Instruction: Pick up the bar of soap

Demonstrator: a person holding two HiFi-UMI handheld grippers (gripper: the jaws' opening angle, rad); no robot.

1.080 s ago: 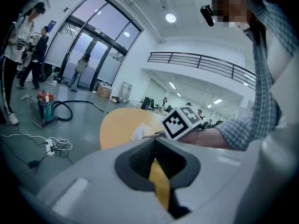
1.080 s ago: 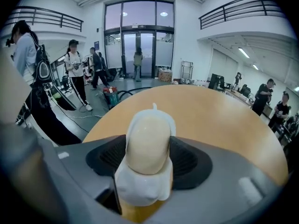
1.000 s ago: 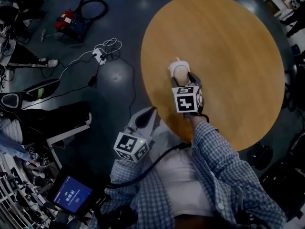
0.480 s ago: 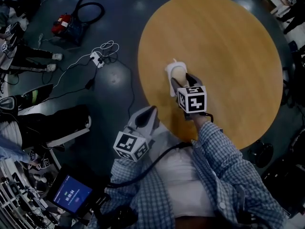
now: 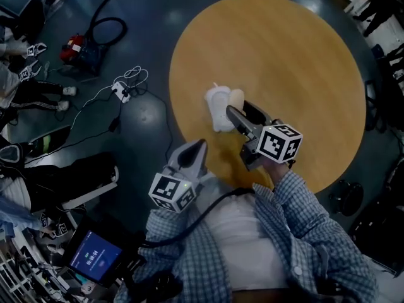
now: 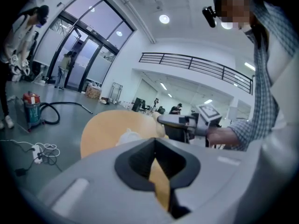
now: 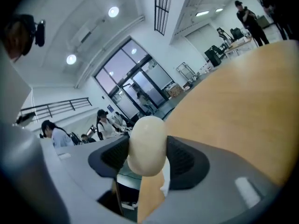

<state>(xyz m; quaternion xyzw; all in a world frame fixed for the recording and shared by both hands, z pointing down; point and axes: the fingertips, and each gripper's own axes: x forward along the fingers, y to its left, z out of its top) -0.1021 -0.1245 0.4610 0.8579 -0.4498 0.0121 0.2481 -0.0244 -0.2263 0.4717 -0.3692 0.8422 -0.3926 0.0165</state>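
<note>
The cream bar of soap (image 7: 147, 146) sits between the black pads of my right gripper (image 7: 148, 160), which is shut on it; these jaws have just been closing on the bar. In the head view the soap (image 5: 237, 97) hangs at the tip of the right gripper (image 5: 244, 110), above the round wooden table (image 5: 303, 62) and just right of a white soap dish (image 5: 218, 108). My left gripper (image 5: 198, 146) hovers off the table's near edge, shut and holding nothing. In the left gripper view its jaws (image 6: 154, 141) meet, and the dish (image 6: 128, 136) lies beyond them.
The wooden table (image 6: 105, 129) carries only the white dish. On the dark floor to the left lie cables, a power strip (image 5: 120, 91) and a red vacuum (image 5: 74, 48). A tablet (image 5: 95, 256) glows at the lower left. People stand in the background.
The right gripper has risen off the white dish with the soap in its jaws and rolled to the right. The dish now lies bare. The left gripper has barely moved.
</note>
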